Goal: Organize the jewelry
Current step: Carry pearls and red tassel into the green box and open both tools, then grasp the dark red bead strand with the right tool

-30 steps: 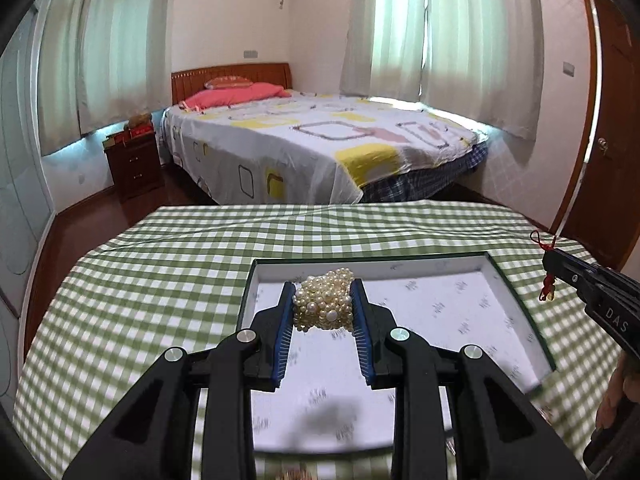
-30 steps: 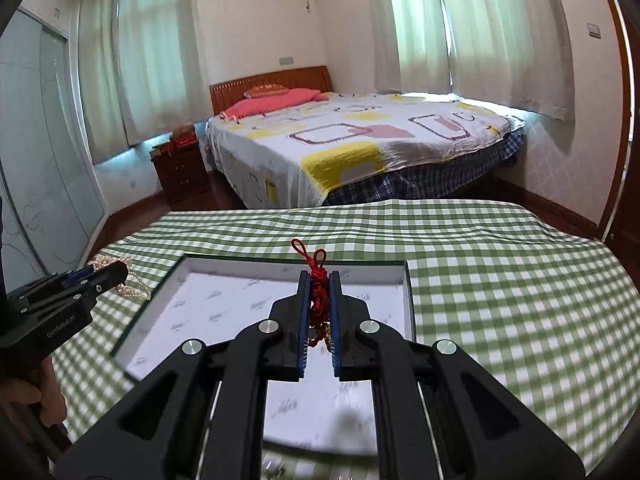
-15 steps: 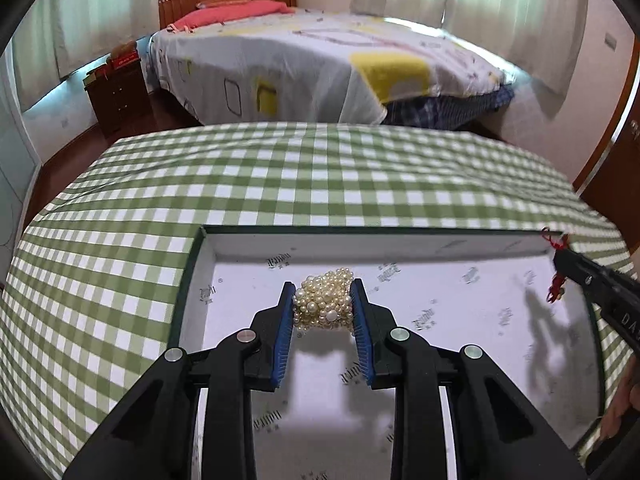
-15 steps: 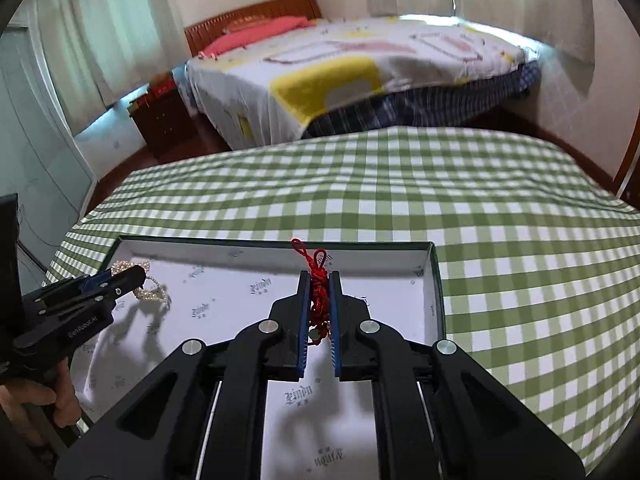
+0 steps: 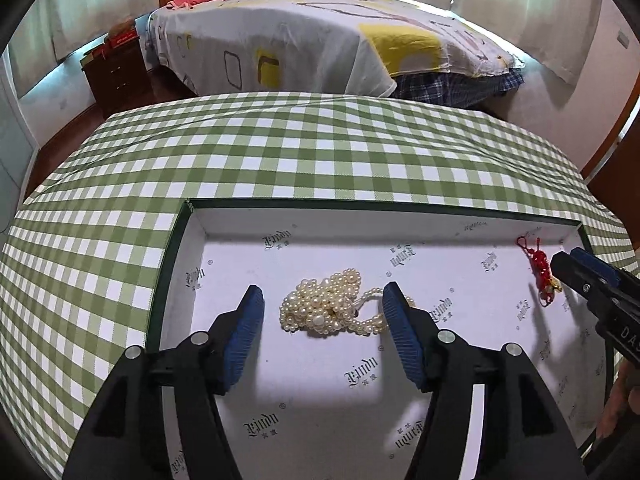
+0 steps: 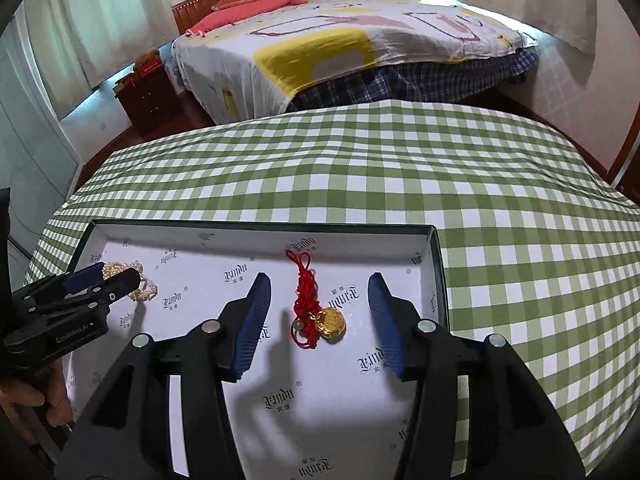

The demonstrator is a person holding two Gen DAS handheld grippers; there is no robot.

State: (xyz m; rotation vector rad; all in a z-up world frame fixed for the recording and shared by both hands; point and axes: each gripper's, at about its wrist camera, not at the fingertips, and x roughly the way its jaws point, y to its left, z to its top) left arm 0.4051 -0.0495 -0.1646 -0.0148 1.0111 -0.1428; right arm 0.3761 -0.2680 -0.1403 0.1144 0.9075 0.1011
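The left gripper [image 5: 322,312] has just been opening; the pearl necklace [image 5: 326,308] lies released in the box [image 5: 240,220]. The right gripper [image 6: 320,300] too has just opened around the red charm [image 6: 310,304], which lies free on the box floor

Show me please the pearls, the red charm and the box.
pearls [image 5: 320,312], left wrist view, middle of the heap.
red charm [image 6: 306,304], right wrist view, knotted cord.
box [image 6: 438,272], right wrist view, right wall.

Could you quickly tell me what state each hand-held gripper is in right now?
Left hand-held gripper: open, jaws just opened, pearl strand lying loose between them.
Right hand-held gripper: open, jaws just opened, red knotted charm lying free between them.
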